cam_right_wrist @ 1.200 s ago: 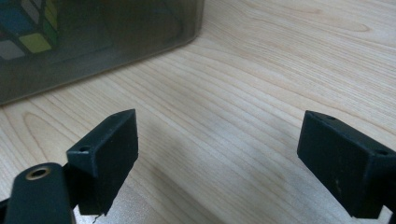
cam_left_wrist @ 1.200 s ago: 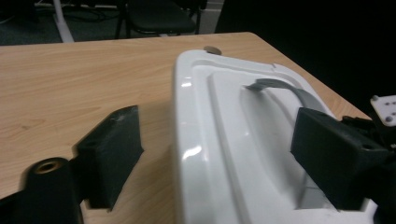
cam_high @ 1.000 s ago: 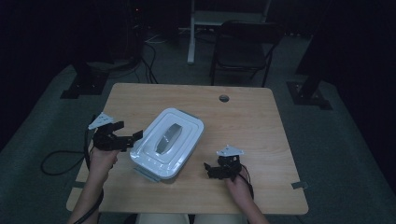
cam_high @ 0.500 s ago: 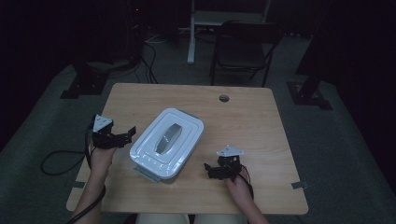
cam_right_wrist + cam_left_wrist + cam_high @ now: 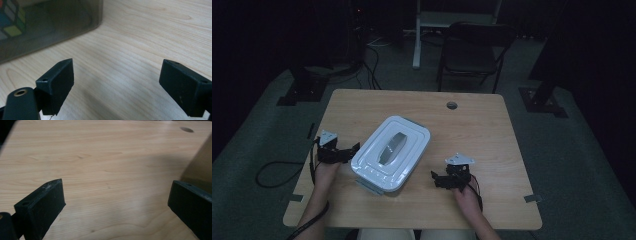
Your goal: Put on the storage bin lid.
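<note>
so far nothing is opened — the lidded box [image 5: 390, 154] sits mid-tabletop [image 5: 482, 130], lid on. the left claw [image 5: 346, 151] is wide just left of it; the right claw [image 5: 438, 180] waits wide, empty, near right.

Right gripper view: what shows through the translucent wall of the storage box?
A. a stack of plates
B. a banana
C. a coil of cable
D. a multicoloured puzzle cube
D: coloured square tiles of a puzzle cube show behind the smoky wall of the storage box.
</note>
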A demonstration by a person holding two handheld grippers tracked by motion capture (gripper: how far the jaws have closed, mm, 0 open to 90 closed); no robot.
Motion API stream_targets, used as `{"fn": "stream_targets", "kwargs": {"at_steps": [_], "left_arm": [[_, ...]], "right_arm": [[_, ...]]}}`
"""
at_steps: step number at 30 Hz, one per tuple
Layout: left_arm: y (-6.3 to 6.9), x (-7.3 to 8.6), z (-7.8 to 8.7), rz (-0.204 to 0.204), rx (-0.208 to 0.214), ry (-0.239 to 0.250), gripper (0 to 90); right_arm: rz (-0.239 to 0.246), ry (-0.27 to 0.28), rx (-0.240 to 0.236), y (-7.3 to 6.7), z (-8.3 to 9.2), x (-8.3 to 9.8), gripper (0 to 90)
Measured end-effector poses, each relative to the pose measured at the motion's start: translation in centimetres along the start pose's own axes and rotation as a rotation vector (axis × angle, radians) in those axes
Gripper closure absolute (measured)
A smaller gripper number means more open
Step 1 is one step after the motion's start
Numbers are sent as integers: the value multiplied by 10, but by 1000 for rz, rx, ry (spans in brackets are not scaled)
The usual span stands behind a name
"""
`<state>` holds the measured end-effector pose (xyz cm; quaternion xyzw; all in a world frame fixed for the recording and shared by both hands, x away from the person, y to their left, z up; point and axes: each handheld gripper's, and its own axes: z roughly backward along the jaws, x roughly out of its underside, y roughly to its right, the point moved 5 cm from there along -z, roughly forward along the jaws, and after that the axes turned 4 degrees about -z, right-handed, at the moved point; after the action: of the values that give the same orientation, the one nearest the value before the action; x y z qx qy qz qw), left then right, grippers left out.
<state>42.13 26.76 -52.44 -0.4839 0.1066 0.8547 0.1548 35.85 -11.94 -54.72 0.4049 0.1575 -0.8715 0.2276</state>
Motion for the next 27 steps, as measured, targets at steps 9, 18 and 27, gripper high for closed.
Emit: {"fn": "stream_targets", "kwargs": {"at_steps": [9, 18, 27], "left_arm": [[22, 4, -9, -72, 76, -35, 16], [28, 7, -10, -67, 101, -50, 16], [49, 8, -8, -82, 119, -74, 16]], "right_arm": [[-8, -1, 13, -3, -8, -5, 126], [-53, 4, 62, 3, -11, -7, 126], [-59, 29, 71, 8, -9, -13, 126]]}}
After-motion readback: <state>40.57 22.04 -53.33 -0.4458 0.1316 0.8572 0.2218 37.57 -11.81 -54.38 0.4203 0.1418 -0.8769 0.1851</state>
